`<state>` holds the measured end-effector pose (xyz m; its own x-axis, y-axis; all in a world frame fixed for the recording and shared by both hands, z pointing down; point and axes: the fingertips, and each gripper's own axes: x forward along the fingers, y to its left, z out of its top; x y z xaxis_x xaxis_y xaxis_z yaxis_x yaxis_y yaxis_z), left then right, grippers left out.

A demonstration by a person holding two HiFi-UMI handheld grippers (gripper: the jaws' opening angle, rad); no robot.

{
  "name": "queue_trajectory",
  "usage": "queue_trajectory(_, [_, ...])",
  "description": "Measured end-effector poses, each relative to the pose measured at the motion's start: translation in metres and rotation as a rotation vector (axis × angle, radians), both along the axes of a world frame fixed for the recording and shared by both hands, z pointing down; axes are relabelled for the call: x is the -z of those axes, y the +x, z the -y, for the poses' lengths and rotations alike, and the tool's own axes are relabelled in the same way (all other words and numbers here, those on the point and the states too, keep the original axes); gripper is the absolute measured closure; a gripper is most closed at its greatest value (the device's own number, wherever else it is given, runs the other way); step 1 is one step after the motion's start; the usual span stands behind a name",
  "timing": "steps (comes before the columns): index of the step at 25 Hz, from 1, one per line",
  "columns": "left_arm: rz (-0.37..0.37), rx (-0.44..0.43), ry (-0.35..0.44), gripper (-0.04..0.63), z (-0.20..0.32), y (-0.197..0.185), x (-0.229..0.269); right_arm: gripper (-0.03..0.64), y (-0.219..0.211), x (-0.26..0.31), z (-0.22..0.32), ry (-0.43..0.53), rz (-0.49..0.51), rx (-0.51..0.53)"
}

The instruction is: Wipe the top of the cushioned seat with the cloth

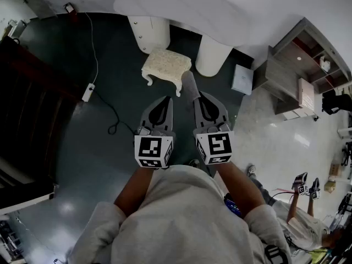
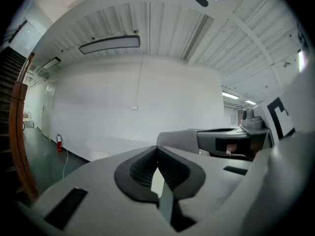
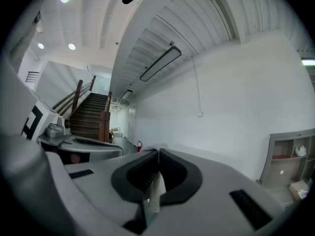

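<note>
The person is standing on a dark floor [image 1: 82, 147] and is holding the two grippers side by side in front of the body, both pointing forward. The left gripper [image 1: 163, 99] is carrying nothing: in the left gripper view its two jaws are pressed together at the tips, and only the pale wall is showing through the small gap behind them. The right gripper [image 1: 199, 95] is pinching the cloth [image 1: 189, 84], a grey piece that is sticking out past its tips. In the right gripper view a pale fold of this cloth is sitting between the closed jaws. The cushioned seat [image 1: 166, 64], a small stool with a cream top and curved white legs, is standing on the floor ahead of both grippers, just in front of the two round pedestals of a big white table [image 1: 181, 7]. In the head view the far end of the cloth is lying close to the near right corner of the seat, but it cannot be told whether they are touching. A white cable [image 1: 100, 100] is running over the floor at the left of the seat, and a shelf unit [image 1: 300, 73] is standing well apart at the right. Another person [image 1: 300, 219] is sitting at the lower right.
</note>
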<state>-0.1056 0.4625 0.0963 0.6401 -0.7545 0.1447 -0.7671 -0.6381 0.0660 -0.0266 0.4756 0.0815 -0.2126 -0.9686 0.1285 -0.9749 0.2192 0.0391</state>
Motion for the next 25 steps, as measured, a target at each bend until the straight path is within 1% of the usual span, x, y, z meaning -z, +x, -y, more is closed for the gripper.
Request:
queue_trajectory(6, [-0.009, 0.012, -0.012, 0.581, 0.010, -0.026, -0.005, 0.603, -0.025, -0.007, 0.009, -0.013, 0.007, 0.013])
queue_trajectory(9, [-0.012, 0.034, -0.026, 0.581, 0.018, -0.046, -0.012, 0.603, -0.043, -0.018, 0.016, -0.031, -0.002, 0.043])
queue_trajectory(12, [-0.008, 0.068, -0.037, 0.581, 0.028, -0.075, -0.021, 0.603, -0.072, -0.034, 0.024, -0.063, -0.023, 0.103])
queue_trajectory(15, [-0.002, 0.096, -0.049, 0.581, 0.041, -0.106, -0.027, 0.603, -0.104, -0.041, 0.035, -0.075, -0.028, 0.154])
queue_trajectory(20, [0.001, 0.112, -0.069, 0.581, 0.062, -0.150, -0.030, 0.603, -0.152, -0.047, 0.056, -0.113, -0.039, 0.219])
queue_trajectory(22, [-0.002, 0.112, -0.070, 0.581, 0.066, -0.165, -0.032, 0.603, -0.168, -0.050, 0.059, -0.121, -0.053, 0.230])
queue_trajectory(25, [-0.011, 0.113, -0.081, 0.581, 0.077, -0.183, -0.040, 0.603, -0.183, -0.055, 0.068, -0.127, -0.053, 0.219])
